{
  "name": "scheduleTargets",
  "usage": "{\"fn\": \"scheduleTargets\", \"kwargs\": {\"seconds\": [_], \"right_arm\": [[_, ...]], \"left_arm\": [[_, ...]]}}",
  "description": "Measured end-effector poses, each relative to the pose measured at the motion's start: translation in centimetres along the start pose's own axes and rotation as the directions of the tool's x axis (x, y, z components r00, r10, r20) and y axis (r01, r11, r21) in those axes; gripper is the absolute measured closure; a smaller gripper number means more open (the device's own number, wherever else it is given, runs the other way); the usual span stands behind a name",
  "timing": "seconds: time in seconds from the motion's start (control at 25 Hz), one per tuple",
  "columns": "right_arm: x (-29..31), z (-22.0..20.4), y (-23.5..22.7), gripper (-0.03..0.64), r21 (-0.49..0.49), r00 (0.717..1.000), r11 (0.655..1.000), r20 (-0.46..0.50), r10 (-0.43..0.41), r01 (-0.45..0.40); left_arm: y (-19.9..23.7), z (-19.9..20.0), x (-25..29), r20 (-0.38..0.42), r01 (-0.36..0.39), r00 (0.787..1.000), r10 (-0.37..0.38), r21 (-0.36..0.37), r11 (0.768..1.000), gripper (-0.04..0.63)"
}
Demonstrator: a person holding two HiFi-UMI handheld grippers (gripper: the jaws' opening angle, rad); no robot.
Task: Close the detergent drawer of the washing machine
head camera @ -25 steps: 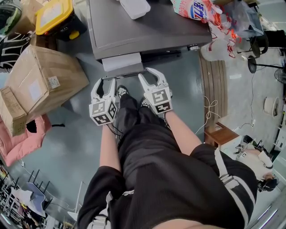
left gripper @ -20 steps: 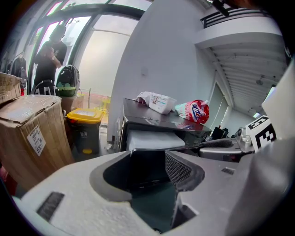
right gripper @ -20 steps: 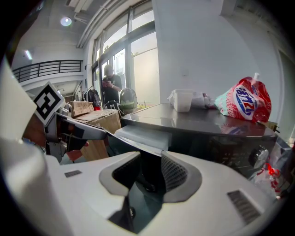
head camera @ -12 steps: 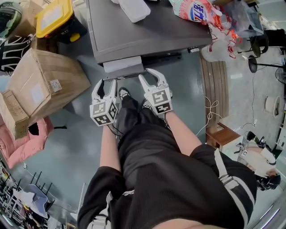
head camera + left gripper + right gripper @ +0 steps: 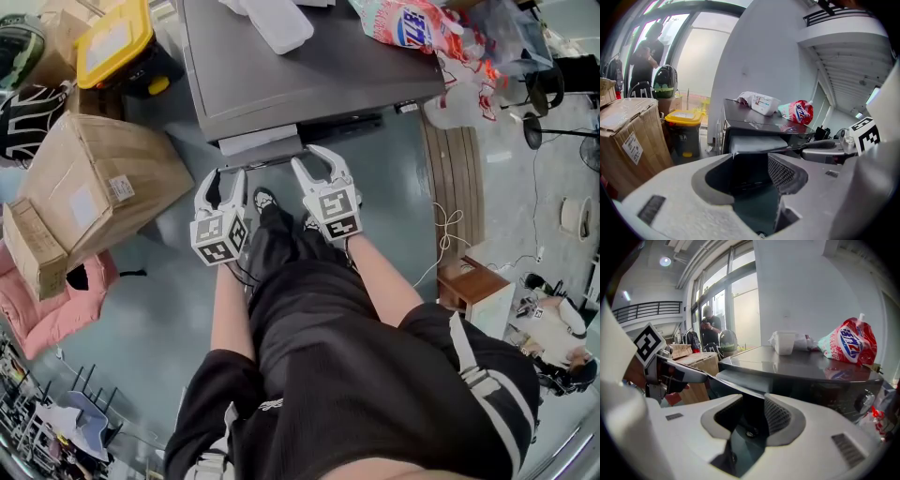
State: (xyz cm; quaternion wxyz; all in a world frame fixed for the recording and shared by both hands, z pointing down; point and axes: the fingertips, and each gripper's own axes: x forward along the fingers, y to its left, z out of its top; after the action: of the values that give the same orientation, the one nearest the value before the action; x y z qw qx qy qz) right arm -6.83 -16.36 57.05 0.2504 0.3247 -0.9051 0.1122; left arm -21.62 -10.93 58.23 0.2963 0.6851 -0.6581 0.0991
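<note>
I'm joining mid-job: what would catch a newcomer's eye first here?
In the middle of the head view, the left gripper and the right gripper are both open and empty, close in front of the pale drawer jutting from the grey washing machine. A red detergent bag lies on the machine's top, and a big cardboard box stands at the left.

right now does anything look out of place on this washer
Yes: the detergent drawer sticks out from the front of the washing machine instead of sitting flush. Nothing looks spilled or damaged. The left gripper and right gripper hover just in front of it, both open and empty.
</note>
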Motion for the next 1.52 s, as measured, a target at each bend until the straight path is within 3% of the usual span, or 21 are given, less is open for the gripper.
{"fn": "scheduleTargets", "kwargs": {"seconds": [1.52], "right_arm": [[1.6,1.2,-0.7,0.479,0.010,0.999,0.999,0.012,-0.037,0.037]], "left_arm": [[1.0,1.4,1.6,-0.010,0.033,0.999,-0.033,0.020,0.999,0.354]]}}
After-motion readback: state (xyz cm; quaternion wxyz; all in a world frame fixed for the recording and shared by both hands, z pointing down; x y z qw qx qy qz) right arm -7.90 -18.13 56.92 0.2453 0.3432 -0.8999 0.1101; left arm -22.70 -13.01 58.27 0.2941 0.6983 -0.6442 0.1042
